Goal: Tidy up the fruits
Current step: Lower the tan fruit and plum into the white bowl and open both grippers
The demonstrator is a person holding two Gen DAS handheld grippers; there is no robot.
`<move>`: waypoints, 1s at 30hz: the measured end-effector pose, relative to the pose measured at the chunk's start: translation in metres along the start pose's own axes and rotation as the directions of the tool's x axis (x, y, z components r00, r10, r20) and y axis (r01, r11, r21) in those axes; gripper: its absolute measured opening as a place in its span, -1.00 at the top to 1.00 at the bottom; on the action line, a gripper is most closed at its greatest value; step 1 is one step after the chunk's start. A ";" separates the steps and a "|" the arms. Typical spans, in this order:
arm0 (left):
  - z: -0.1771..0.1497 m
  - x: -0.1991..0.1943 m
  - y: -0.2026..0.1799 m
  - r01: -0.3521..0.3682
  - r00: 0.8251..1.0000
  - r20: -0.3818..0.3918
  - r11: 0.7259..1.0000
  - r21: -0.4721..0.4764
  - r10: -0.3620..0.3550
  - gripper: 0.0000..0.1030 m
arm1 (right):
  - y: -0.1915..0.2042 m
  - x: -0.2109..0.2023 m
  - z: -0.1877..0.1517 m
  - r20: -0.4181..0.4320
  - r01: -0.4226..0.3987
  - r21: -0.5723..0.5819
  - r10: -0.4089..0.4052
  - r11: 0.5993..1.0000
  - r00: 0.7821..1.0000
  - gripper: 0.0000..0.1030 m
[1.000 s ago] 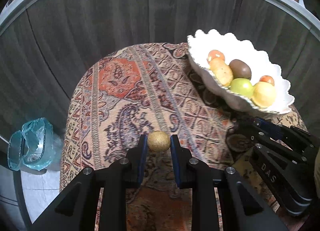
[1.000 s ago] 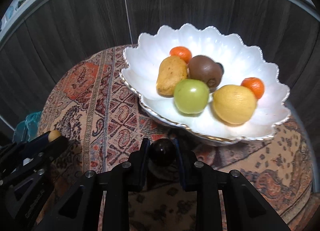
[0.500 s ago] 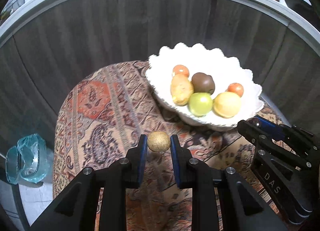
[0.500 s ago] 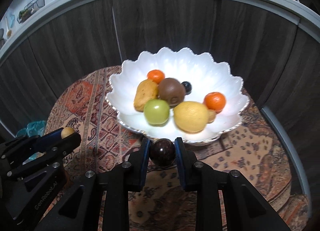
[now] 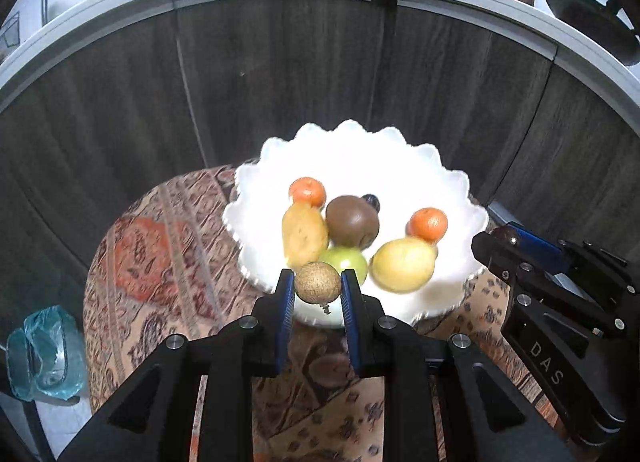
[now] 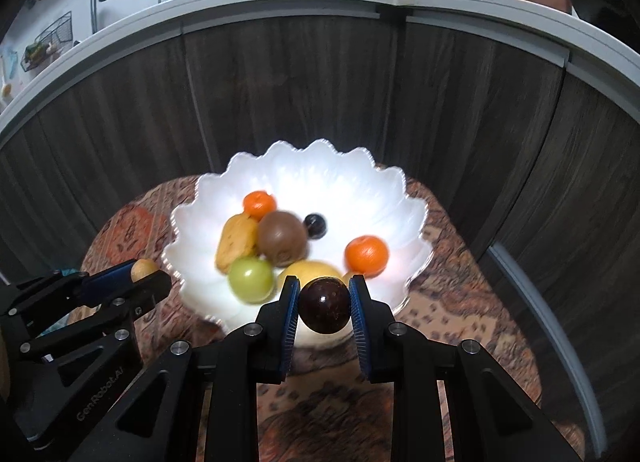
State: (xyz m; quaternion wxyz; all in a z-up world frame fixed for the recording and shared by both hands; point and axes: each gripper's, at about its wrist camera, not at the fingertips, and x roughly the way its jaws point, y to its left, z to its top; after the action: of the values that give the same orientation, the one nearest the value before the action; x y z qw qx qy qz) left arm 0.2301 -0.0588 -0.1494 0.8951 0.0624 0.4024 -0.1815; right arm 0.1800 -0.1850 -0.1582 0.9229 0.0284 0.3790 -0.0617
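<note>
Jaws clamped both sides: left gripper (image 5: 318, 289) on tan round fruit (image 5: 318, 282), right gripper (image 6: 324, 305) on dark glossy fruit (image 6: 324, 305), both just short of white bowl (image 5: 448, 190). Prob light, hard, slippery; pinch across widest part, w/o squeezing.

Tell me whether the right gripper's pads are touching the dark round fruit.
Touching: the right wrist view shows both blue pads pressed against the dark round fruit.
</note>
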 end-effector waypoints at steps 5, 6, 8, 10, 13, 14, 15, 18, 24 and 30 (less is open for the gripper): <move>0.025 0.011 -0.005 -0.003 1.000 0.016 1.000 0.014 0.002 0.54 | -0.010 0.011 0.019 0.014 0.007 -0.014 -0.006 1.000 1.000 0.48; 0.028 0.013 -0.005 -0.004 1.000 0.017 1.000 0.015 0.004 0.54 | -0.011 0.014 0.023 0.015 0.009 -0.019 -0.009 1.000 1.000 0.48; 0.038 0.021 -0.006 -0.005 1.000 0.016 1.000 0.018 0.004 0.54 | -0.013 0.021 0.032 0.018 0.013 -0.028 -0.012 1.000 1.000 0.48; 0.045 0.030 -0.007 -0.004 1.000 0.010 1.000 0.021 0.003 0.54 | -0.014 0.028 0.038 0.015 0.010 -0.035 -0.010 0.999 1.000 0.48; 0.053 0.043 -0.007 0.006 1.000 -0.002 1.000 0.025 -0.006 0.54 | -0.016 0.041 0.047 0.001 0.008 -0.048 -0.008 0.999 1.000 0.48; 0.055 0.049 -0.007 0.009 1.000 -0.008 0.999 0.030 -0.009 0.54 | -0.017 0.044 0.048 -0.002 0.007 -0.050 -0.007 0.999 1.000 0.48; 0.056 0.052 -0.008 0.013 1.000 -0.010 0.999 0.031 -0.013 0.54 | -0.018 0.049 0.050 -0.010 0.000 -0.052 -0.001 0.999 1.000 0.48; 0.061 0.066 -0.008 0.023 0.999 -0.022 0.999 0.027 -0.023 0.54 | -0.021 0.062 0.056 -0.021 0.000 -0.058 -0.002 0.998 1.000 0.48; 0.077 0.091 -0.014 0.040 0.999 -0.036 0.998 0.042 -0.038 0.54 | -0.032 0.089 0.066 -0.053 -0.001 -0.048 -0.001 0.999 0.999 0.48; 0.093 0.115 -0.019 0.049 0.998 -0.054 0.996 0.070 -0.045 0.53 | -0.038 0.109 0.072 -0.080 -0.004 -0.047 0.000 0.999 0.997 0.48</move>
State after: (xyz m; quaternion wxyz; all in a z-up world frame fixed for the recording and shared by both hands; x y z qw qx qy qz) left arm 0.3582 -0.1322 -0.1725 0.8769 0.0896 0.4204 -0.2152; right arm 0.3020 -0.2403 -0.1842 0.9074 0.0093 0.4171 -0.0505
